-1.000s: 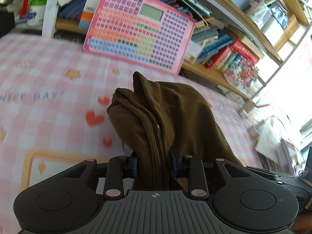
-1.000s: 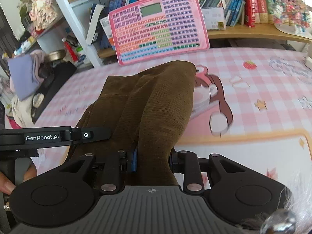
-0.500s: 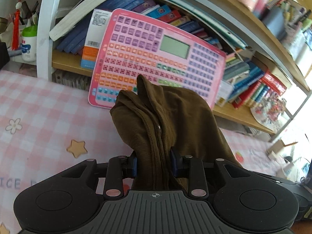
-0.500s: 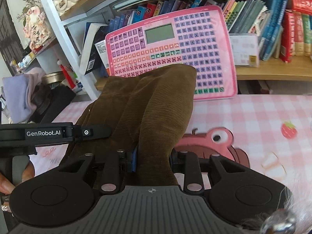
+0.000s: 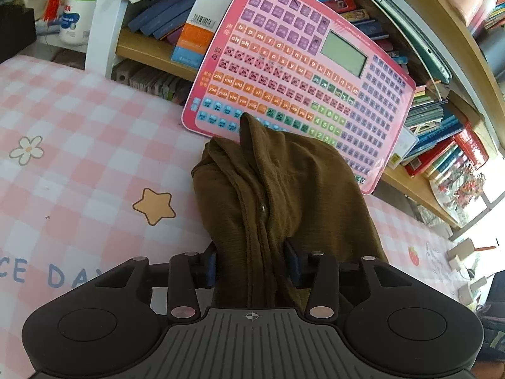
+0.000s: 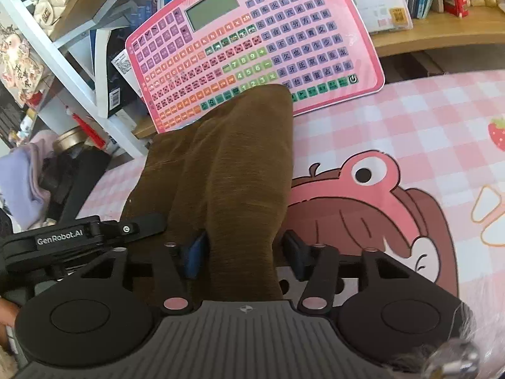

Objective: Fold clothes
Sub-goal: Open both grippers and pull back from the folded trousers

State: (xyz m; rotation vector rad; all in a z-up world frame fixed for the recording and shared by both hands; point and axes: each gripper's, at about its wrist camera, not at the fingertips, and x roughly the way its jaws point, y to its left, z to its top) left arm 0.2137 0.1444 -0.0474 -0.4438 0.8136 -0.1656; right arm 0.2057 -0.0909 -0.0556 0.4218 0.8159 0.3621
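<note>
A brown garment (image 5: 277,189) hangs bunched between my two grippers above the pink checked tablecloth (image 5: 79,158). My left gripper (image 5: 251,263) is shut on a gathered edge of it with a seam and a small snap. In the right wrist view the same brown garment (image 6: 233,170) runs forward from my right gripper (image 6: 243,252), whose jaws stand a little apart around the cloth; a gap shows at the right pad. The left gripper's black body (image 6: 79,237) shows at the left of the right wrist view.
A pink learning keyboard tablet (image 5: 303,72) leans against the bookshelf at the table's far edge; it also shows in the right wrist view (image 6: 252,44). Books (image 5: 442,145) fill the wooden shelf behind. A cartoon print (image 6: 372,214) covers the tablecloth on the right.
Both grippers have carried the garment forward toward the pink tablet and the shelf. The right gripper's jaws have widened slightly around the cloth.
</note>
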